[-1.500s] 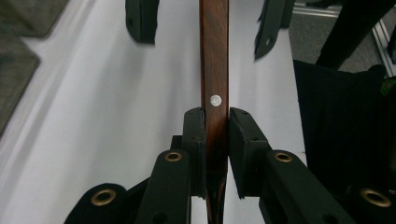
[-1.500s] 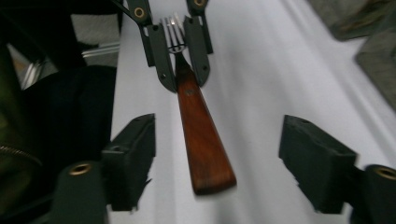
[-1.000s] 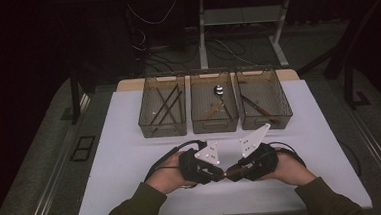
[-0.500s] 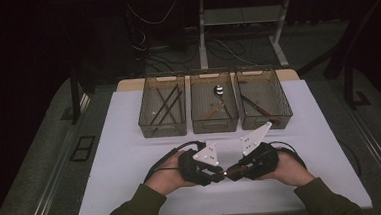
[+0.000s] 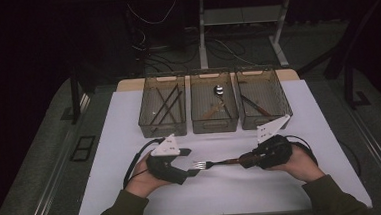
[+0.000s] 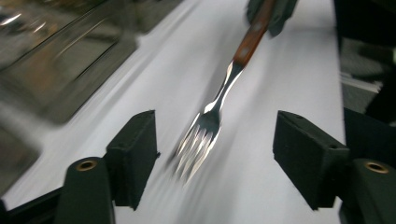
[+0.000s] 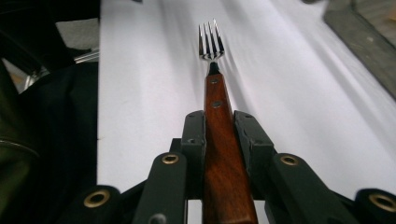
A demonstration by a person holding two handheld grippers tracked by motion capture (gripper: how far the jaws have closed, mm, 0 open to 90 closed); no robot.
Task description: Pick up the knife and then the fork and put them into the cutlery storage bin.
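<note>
Both hands have drawn apart since the earlier frames, when the two tools sat close together at the near middle of the tabletop point(image 5: 330, 129). Now the left tool point(image 5: 191, 161) is off to the left and its jaws have just been opening; they stand wide, with the fork's tines between them but touched by neither pad. The fork point(image 5: 217, 163) lies level just above the white tabletop, between the two tools, tines toward the left one. The right tool point(image 5: 246, 160) is clamped on the fork's wooden handle point(image 7: 223, 154), pads pressed to both sides. Beyond the hands, three bins point(image 5: 215, 128) stand in a row, each with cutlery in it.
</note>
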